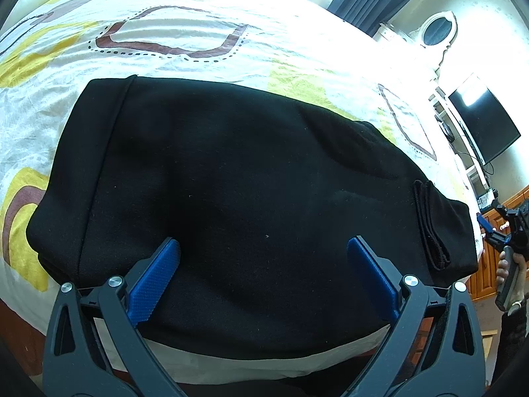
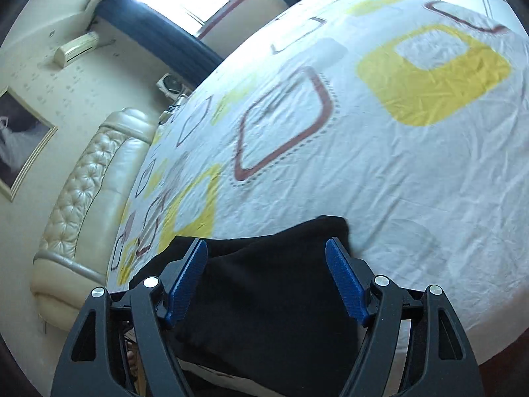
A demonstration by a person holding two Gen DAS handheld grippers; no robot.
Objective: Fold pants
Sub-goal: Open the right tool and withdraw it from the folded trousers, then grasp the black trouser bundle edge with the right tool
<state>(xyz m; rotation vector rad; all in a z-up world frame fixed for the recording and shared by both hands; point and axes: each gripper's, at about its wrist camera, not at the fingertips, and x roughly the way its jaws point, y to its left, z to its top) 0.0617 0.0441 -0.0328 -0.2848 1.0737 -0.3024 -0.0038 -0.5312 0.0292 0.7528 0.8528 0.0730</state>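
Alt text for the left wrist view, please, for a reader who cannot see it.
Black pants, folded into a compact block, lie on a bed sheet printed with yellow and brown squares. The open left gripper hovers above them with nothing between its blue pads. At the right edge a hand holds the right gripper beyond the pants.

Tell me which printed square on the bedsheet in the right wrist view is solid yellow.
The thick yellow square at upper right; the neighbouring brown square is only a thin outline.
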